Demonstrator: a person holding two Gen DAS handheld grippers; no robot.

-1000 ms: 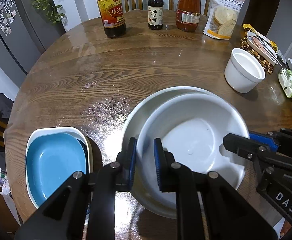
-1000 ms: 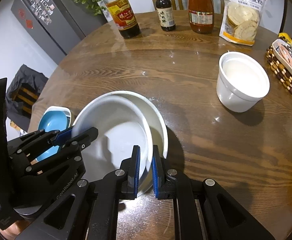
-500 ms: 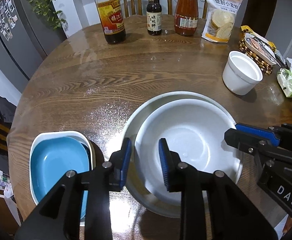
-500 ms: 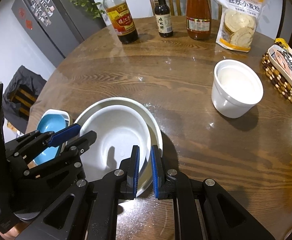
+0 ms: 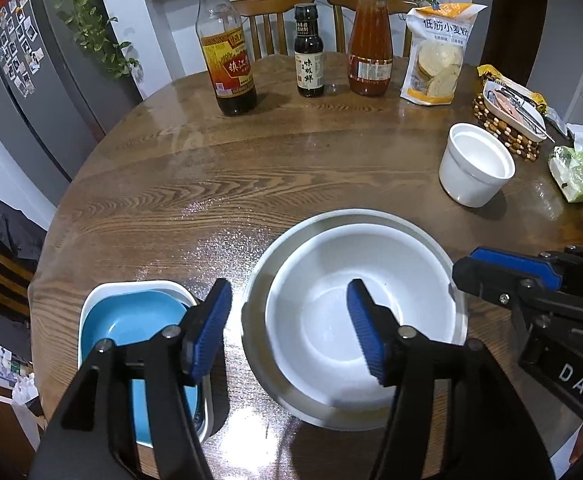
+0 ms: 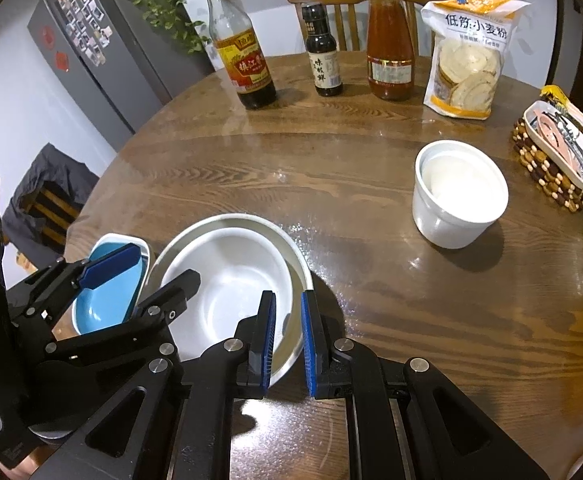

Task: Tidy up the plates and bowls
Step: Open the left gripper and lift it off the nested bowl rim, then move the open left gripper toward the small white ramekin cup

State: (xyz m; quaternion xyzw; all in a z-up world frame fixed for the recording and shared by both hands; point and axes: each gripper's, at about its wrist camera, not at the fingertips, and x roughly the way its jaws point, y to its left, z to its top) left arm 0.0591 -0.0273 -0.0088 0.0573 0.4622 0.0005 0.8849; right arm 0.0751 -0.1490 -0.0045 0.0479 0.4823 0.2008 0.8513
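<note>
Left gripper (image 5: 289,326), jaws just opening, straddles nested white bowls' (image 5: 355,312) rim; right gripper (image 6: 287,344) pinches it.

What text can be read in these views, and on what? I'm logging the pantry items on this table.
"低筋小麦粉" on the flour bag.
"镇江香醋" on the yellow-capped vinegar bottle; its top line is too blurred.
"味极鲜" on the small dark sauce bottle; smaller print unreadable.
"DAS" on the right hand-held gripper, cut off by the frame edge.
Red sauce bottle: label too small to read.
Fridge magnets and red signs: unreadable.
</note>
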